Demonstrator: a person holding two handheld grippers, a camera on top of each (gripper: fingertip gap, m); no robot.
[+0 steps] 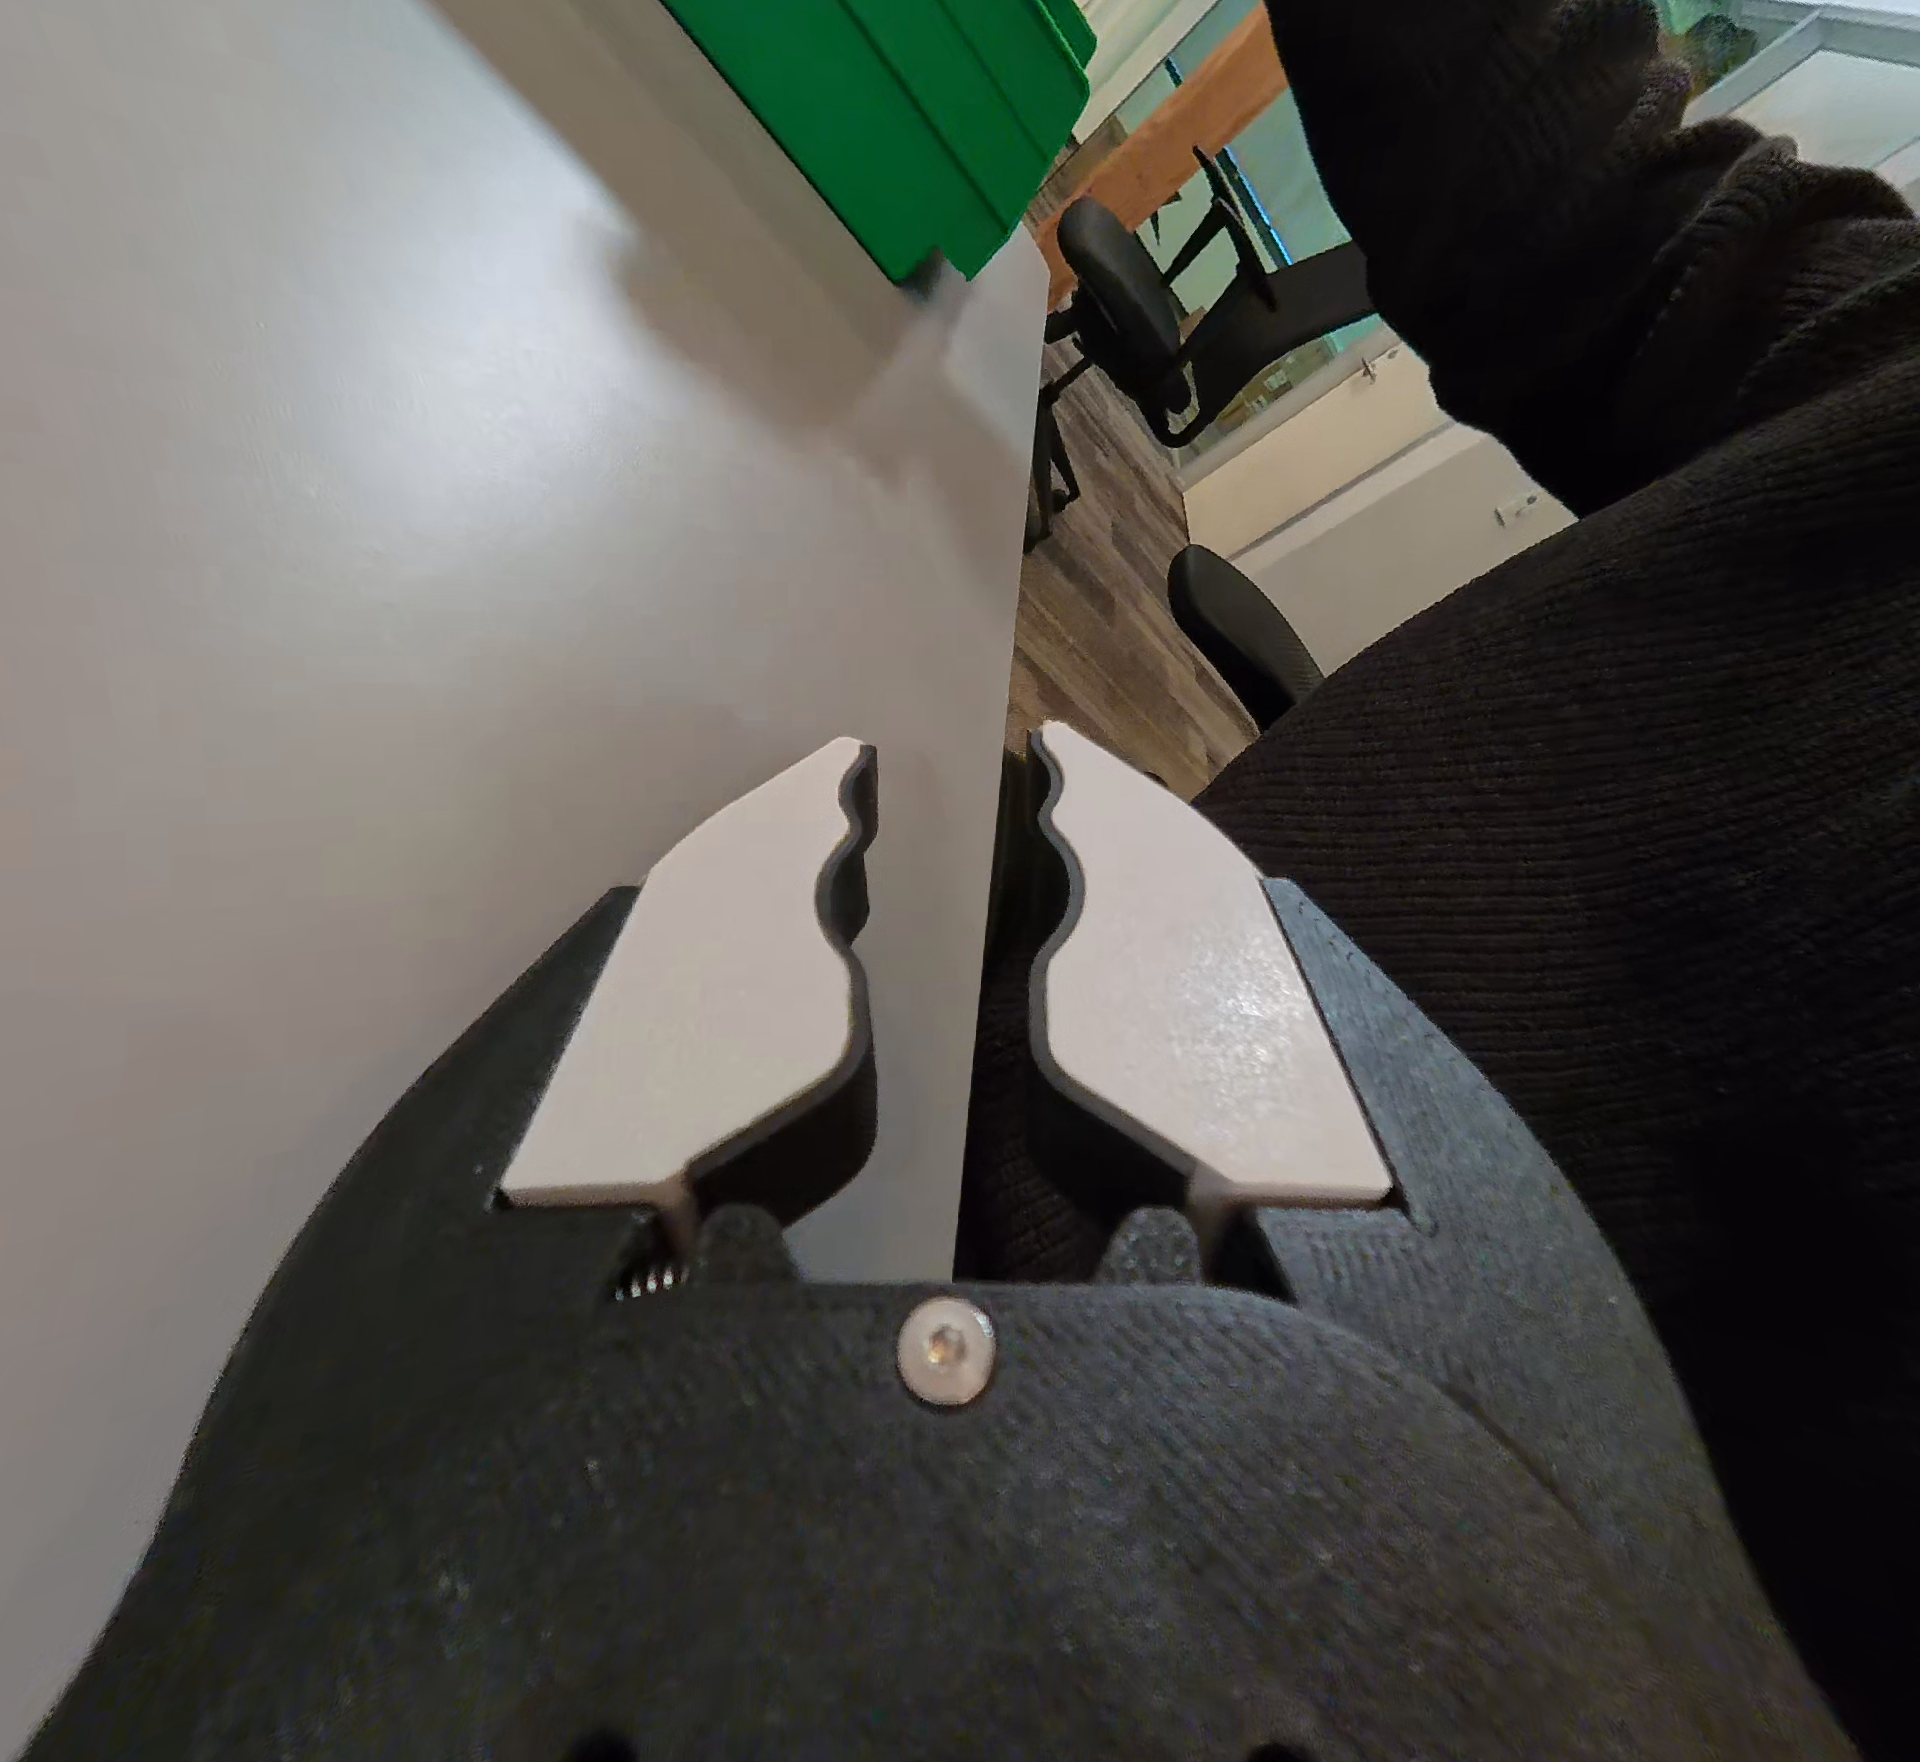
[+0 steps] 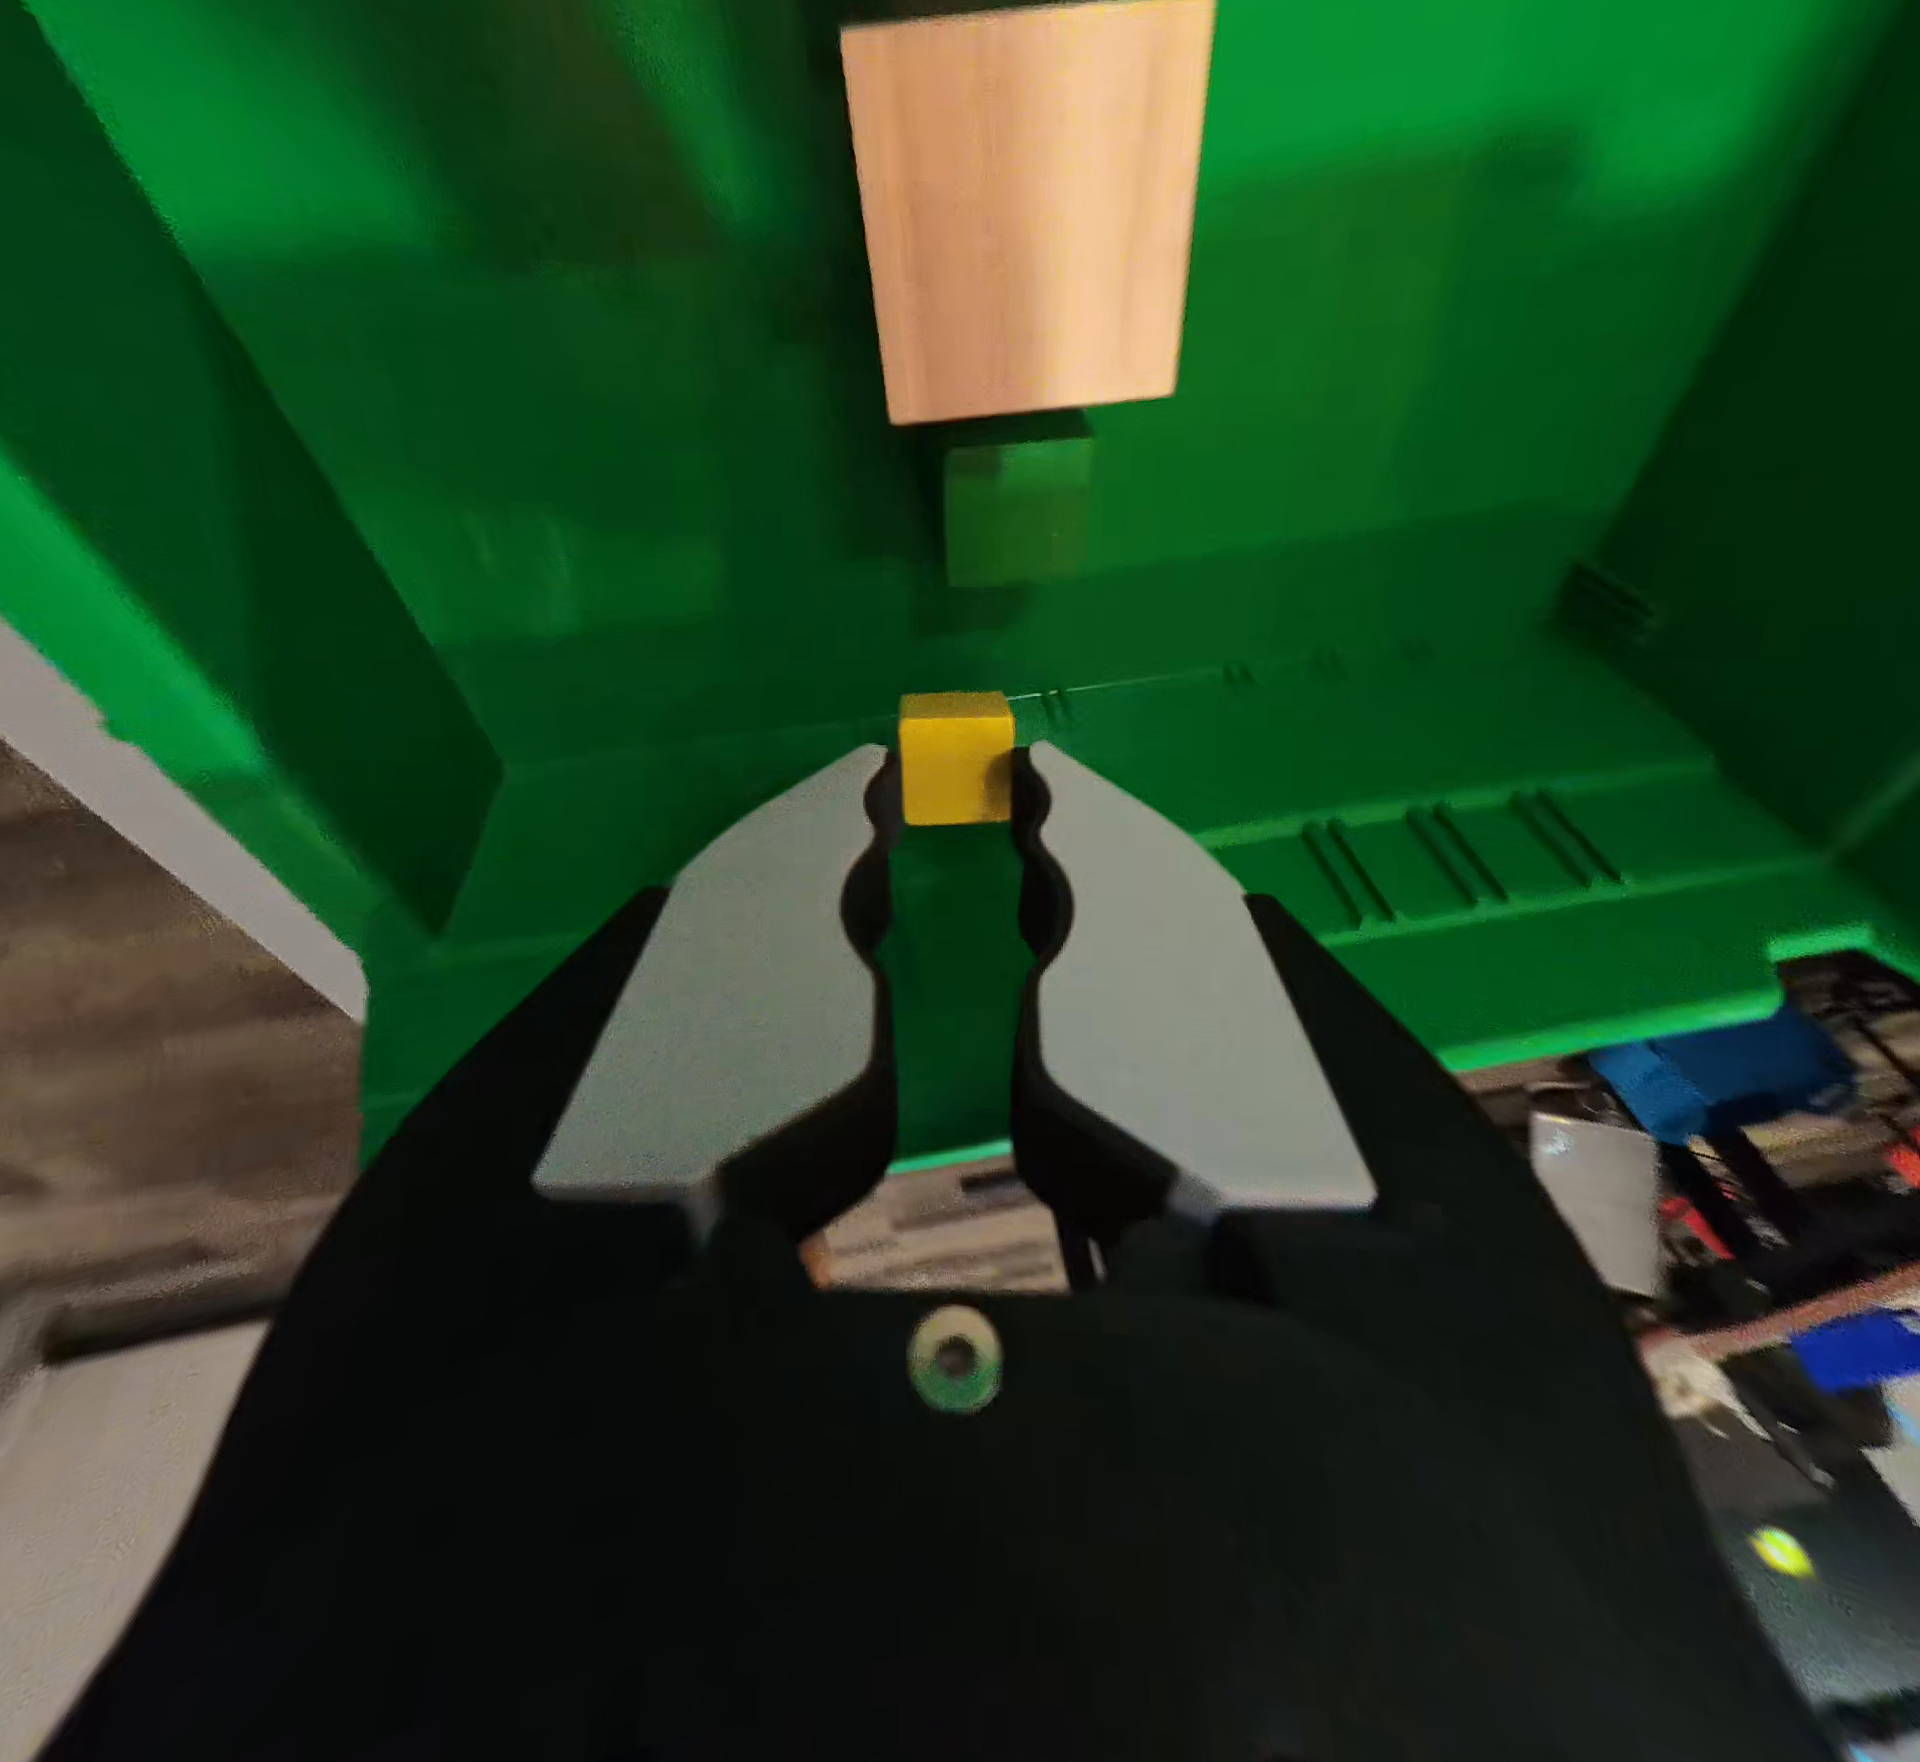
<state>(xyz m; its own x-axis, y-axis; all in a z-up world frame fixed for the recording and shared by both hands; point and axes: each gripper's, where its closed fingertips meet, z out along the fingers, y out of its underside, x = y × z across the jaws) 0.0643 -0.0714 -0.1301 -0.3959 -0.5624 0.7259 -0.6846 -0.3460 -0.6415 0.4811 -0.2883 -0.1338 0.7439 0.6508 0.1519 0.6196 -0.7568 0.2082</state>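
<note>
Right gripper (image 2: 954,782) pinches a small yellow cube (image 2: 954,756) at its side faces, over the green bin (image 2: 1455,362) w/ a wooden block (image 2: 1023,206) inside. Cube looks light, rigid, prob smooth. Left gripper (image 1: 951,813) slack, empty, by the white table (image 1: 416,569) edge

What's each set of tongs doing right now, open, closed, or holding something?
Left tongs: open, empty, at the edge of the white table.
Right tongs: closed on a small yellow cube, over the green bin.
</note>
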